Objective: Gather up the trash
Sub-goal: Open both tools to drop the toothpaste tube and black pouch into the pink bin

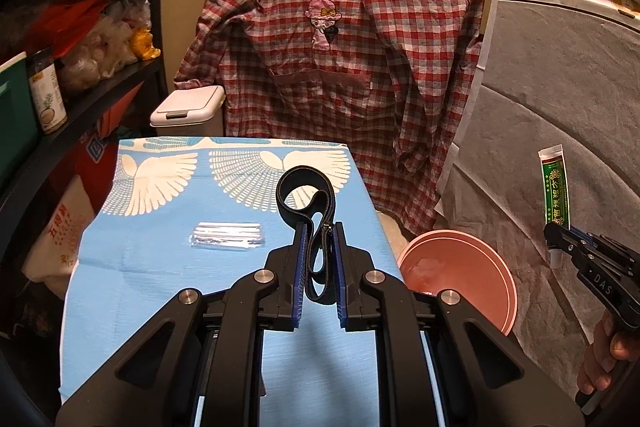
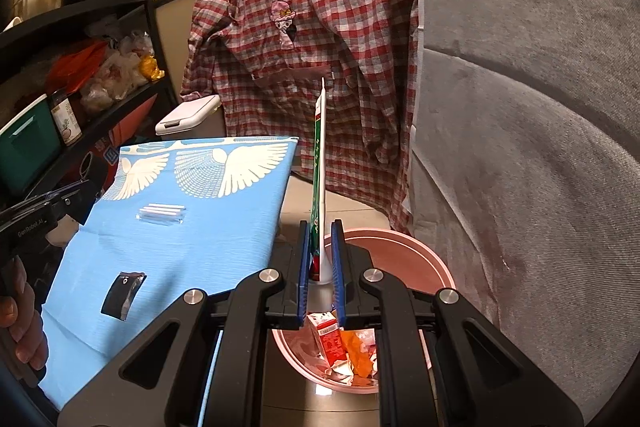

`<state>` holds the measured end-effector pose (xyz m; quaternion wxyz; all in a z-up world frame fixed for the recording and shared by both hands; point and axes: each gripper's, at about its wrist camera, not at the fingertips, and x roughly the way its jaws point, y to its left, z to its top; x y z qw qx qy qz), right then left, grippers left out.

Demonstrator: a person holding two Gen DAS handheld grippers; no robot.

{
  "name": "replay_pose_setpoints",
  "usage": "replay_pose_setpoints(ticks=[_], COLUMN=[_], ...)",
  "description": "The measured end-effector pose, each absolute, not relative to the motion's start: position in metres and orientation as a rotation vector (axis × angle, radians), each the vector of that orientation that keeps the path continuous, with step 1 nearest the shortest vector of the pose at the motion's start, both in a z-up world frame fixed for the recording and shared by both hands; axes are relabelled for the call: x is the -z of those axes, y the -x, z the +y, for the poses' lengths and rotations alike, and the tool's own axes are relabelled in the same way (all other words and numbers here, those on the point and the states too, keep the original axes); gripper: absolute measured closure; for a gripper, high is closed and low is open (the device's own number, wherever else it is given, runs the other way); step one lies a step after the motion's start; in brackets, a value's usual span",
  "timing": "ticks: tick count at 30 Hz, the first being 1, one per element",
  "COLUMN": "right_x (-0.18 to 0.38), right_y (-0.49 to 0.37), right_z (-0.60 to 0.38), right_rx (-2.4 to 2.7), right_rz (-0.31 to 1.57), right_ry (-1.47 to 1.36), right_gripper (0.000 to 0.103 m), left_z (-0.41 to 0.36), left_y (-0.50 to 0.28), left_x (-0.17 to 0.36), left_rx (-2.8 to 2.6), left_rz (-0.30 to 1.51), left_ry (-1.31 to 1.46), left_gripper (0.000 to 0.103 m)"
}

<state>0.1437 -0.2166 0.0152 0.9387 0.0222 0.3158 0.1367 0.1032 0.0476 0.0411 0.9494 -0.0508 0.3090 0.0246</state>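
Pink basin point(image 2: 432, 259) holds a red carton point(image 2: 326, 337) — crumpled wrappers point(image 2: 360, 351), seemingly.

A red checked shirt point(image 1: 340, 67) hangs behind the blue cloth point(image 1: 160, 287), beside a grey quilt point(image 1: 560, 107).

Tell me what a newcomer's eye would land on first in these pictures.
A red checked shirt hangs from the counter edge behind the blue cloth with white wings. The left gripper is shut on a black strap loop above that cloth. The right gripper holds a green tube upright over the pink bin of trash.
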Motion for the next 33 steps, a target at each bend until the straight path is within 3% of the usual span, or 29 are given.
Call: replay_pose_setpoints(ticks=[33], right_x=[0.015], right_y=[-0.167], right_z=[-0.252], right_rx=[-0.199], right_rz=[0.732], right_ry=[-0.042], right_gripper=[0.092], left_z=[-0.019], left_y=[-0.144], left_x=[-0.007], left_rx=[0.094], left_rz=[0.712], left_ry=[0.059], left_gripper=[0.090])
